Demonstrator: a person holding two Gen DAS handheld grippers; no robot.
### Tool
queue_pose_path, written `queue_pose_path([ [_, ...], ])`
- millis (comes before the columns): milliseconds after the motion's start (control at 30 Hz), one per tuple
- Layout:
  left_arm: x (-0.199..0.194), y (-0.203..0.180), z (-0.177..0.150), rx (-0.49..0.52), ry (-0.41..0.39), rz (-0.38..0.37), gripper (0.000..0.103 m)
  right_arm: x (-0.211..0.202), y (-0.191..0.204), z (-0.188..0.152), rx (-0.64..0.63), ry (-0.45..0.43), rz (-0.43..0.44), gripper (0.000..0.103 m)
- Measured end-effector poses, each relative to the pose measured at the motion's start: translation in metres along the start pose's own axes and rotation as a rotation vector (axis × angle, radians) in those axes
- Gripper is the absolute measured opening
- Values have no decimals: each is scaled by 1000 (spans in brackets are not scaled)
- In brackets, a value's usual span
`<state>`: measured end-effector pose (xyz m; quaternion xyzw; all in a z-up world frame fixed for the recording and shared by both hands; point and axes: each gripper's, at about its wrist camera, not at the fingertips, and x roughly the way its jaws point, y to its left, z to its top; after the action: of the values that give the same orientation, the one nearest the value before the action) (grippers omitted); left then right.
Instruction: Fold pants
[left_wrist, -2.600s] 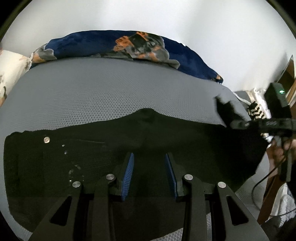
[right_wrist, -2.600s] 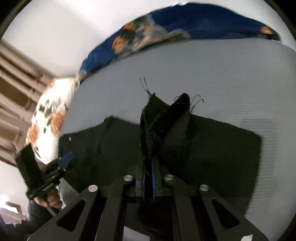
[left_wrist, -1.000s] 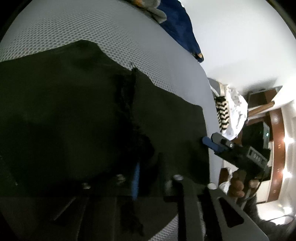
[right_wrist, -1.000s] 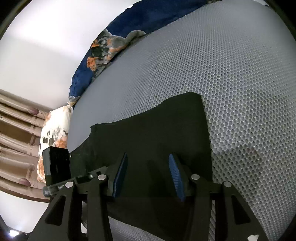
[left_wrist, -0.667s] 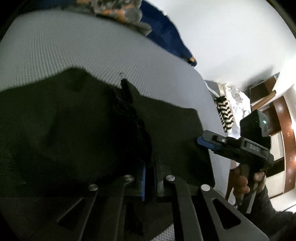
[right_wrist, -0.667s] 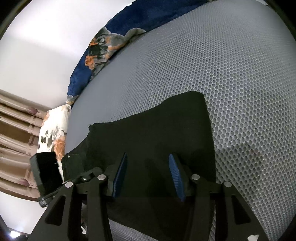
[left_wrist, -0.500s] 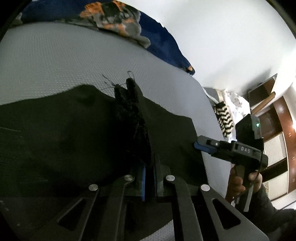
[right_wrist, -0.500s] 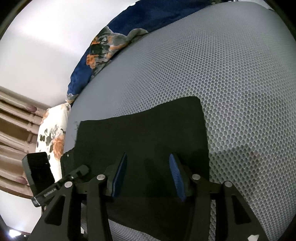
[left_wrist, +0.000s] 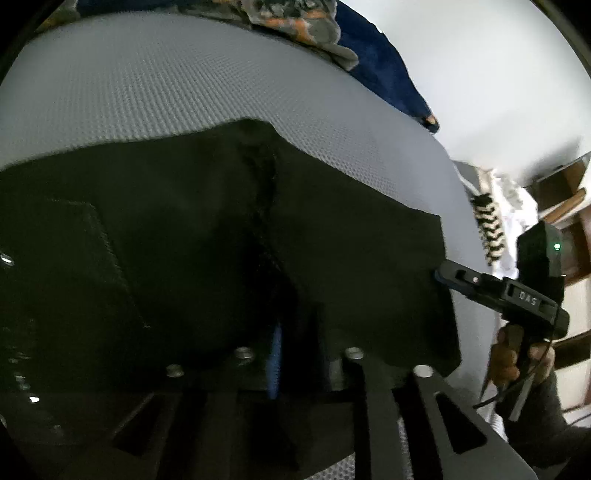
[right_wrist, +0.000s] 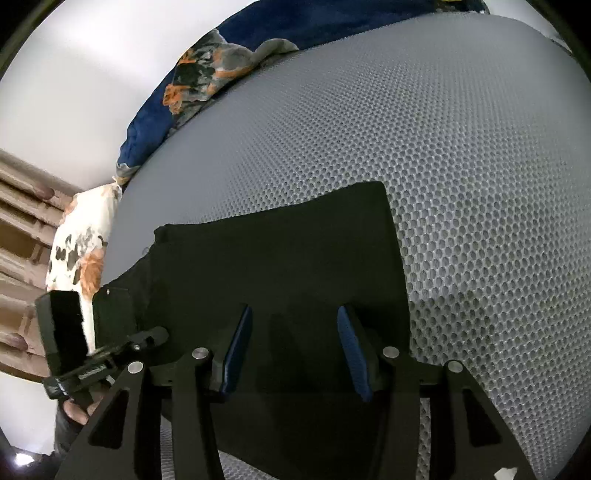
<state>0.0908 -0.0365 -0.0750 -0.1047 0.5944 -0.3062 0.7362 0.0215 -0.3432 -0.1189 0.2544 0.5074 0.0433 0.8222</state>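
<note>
Item: black woven pants (right_wrist: 280, 266), lying flat on a grey honeycomb-mesh mattress (right_wrist: 461, 155) near its front edge, in a compact, roughly rectangular shape. In the left wrist view a ragged, fraying hem edge (left_wrist: 264, 184) runs down the middle of the cloth, overlapping the layer beneath, which suggests one fold across already laid; a stitched back pocket (left_wrist: 92, 251) shows at the left. Right edge straight, corners square. Left gripper (left_wrist: 295, 354): low over the cloth by the frayed edge, jaws opening, blue pad visible; dark fabric fills the gap, and whether any is still caught cannot be told. Right gripper (right_wrist: 291, 350): poised above the right half of the pants, jaws spread, nothing between them. Judgement: task part done; at least one further fold to a smaller packet appears to be left, plus smoothing of the frayed ridge. Surroundings: navy blanket with orange and grey print (right_wrist: 207, 70) bunched at the head of the mattress; white floral pillow (right_wrist: 79, 240) at its left; plain white wall (left_wrist: 480, 66) behind.
</note>
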Motion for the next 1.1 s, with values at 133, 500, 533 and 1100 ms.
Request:
queue_pose_path([
  [133,-24,-5,5,66,-88,118,41,-11,2,8,-52,-70,-69,47],
  [500,2,-40,40,186,-133,82,42,10,1,40,-162,-72,-221,43],
  [533,8,-39,42,185,-121,83,42,10,2,39,-171,-68,-226,43],
  [1100,-30,20,2,92,-75,101,41,-6,28,-31,-173,57,-122,44],
])
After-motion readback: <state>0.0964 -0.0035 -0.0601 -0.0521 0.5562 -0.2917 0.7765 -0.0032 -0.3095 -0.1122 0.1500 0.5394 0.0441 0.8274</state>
